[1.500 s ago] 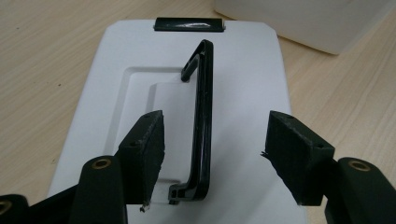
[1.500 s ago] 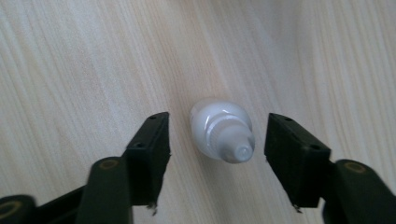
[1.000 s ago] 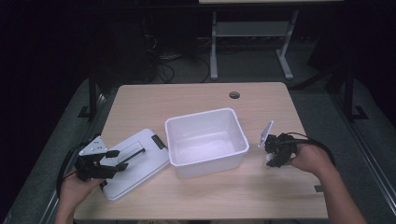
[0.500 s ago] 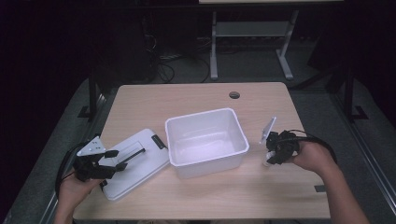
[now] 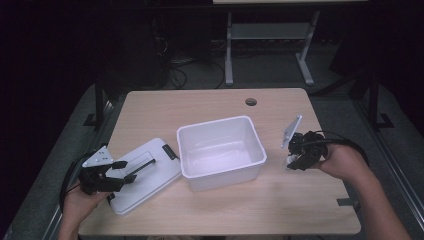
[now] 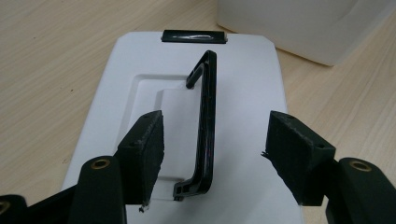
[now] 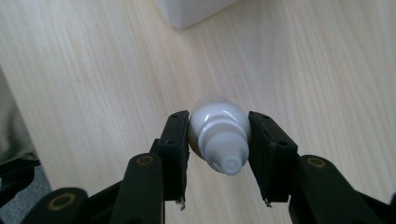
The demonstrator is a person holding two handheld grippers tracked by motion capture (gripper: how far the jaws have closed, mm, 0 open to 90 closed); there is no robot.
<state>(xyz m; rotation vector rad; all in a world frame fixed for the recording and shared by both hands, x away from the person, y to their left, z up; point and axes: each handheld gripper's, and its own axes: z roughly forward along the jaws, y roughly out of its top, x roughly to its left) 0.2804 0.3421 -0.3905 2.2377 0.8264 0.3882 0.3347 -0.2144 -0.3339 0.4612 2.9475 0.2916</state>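
While the person's right hand [image 5: 345, 162] holds the right gripper [image 5: 292, 156] at about four o'clock on the wooden table [image 5: 210, 102], its two black jaws are clamped on a small white bottle [image 7: 218, 133], which the right gripper view shows pinched at its rounded body, one pad on each side, with the ribbed cap and nozzle pointing back toward the camera. Pale wood grain lies beneath the bottle in that view, and a corner of the white tub [image 7: 194, 10] sits at twelve o'clock. In the high view the tub [image 5: 220, 150], an open rectangular container, stands at the middle of the table, well apart from the right gripper. At eight o'clock the left hand [image 5: 80, 205] holds the left gripper [image 5: 119, 172] over the near-left end of the white lid [image 5: 150, 185], which lies flat on the table just beside the tub's left wall. In the left gripper view the jaws stand apart, one pad on each side of the lid's black handle [image 6: 203, 126], which is raised upright from its recess; the left pad sits close to it, the right pad farther off, and neither presses on it. A black latch [image 6: 194, 36] shows at the lid's far end, at twelve o'clock in that view. A round cable hole [image 5: 251, 102] marks the table's far edge at one o'clock.
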